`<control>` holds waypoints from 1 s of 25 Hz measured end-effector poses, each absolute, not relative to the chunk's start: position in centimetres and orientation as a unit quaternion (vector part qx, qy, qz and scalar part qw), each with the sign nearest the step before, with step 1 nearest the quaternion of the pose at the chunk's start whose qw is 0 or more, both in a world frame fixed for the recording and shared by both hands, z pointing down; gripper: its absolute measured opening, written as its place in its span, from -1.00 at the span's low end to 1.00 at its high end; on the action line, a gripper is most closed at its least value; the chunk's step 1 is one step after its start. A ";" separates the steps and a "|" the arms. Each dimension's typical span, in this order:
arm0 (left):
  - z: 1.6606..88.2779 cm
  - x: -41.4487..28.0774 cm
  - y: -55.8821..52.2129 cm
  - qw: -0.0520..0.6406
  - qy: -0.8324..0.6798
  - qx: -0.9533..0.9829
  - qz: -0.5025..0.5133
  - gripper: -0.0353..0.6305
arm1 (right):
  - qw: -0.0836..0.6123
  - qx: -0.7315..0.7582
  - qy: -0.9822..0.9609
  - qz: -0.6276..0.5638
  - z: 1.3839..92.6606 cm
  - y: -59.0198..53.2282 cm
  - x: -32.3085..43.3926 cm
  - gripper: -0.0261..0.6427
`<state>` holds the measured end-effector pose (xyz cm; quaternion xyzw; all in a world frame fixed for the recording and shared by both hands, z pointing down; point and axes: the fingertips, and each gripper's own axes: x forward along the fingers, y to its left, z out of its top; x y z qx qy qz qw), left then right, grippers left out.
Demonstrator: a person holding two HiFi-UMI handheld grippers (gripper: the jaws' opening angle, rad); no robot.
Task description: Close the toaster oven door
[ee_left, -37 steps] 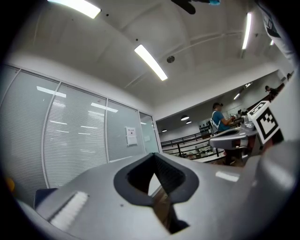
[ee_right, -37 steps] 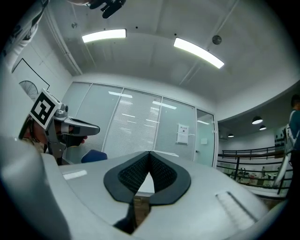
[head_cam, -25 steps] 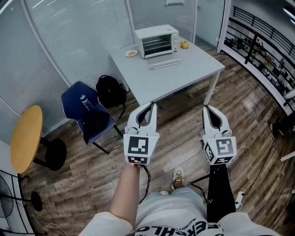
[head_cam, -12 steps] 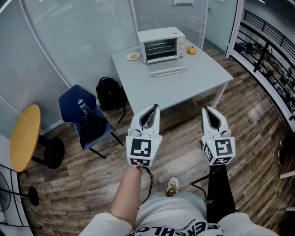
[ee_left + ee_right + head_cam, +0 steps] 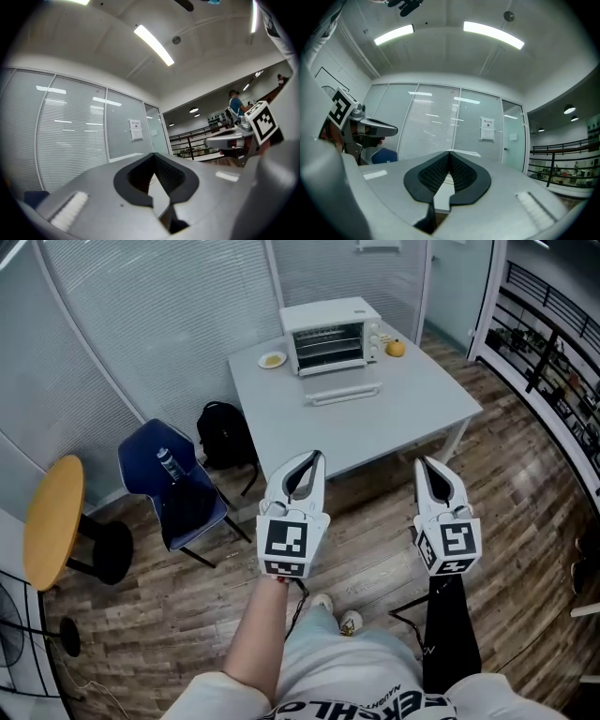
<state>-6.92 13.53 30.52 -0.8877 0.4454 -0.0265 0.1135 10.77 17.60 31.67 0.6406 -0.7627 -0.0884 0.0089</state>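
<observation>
A white toaster oven (image 5: pixel 330 335) stands at the far end of a grey table (image 5: pixel 384 423), its door (image 5: pixel 345 393) folded down flat onto the tabletop in front of it. Both grippers are held well short of the table, over the wooden floor. My left gripper (image 5: pixel 307 457) is shut with nothing in it, tips touching in the left gripper view (image 5: pixel 153 154). My right gripper (image 5: pixel 422 462) is also shut and empty, its tips meeting in the right gripper view (image 5: pixel 449 152). Neither gripper touches the oven.
A small plate (image 5: pixel 272 359) lies left of the oven and an orange fruit (image 5: pixel 396 349) right of it. A blue chair (image 5: pixel 173 484) with a bottle, a black backpack (image 5: pixel 223 434) and a round yellow table (image 5: pixel 52 519) stand to the left. A railing (image 5: pixel 553 352) runs along the right.
The table and oven have shifted slightly right and nearer in the head view as the person steps forward. Both grippers stay shut and keep their places in the view.
</observation>
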 end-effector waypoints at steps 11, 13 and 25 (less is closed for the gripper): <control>30.9 -5.5 6.1 0.114 0.451 -0.885 -0.025 -0.73 | 0.007 0.634 -0.766 -0.109 31.3 10.2 12.1 -0.92; 30.8 -5.2 4.0 0.114 0.452 -0.884 -0.023 -0.73 | 0.006 0.630 -0.769 -0.108 31.2 8.1 12.4 -0.92; 30.8 -3.1 -10.7 0.108 0.447 -0.888 -0.021 -0.73 | 0.017 0.625 -0.773 -0.111 30.7 -6.6 13.7 -0.92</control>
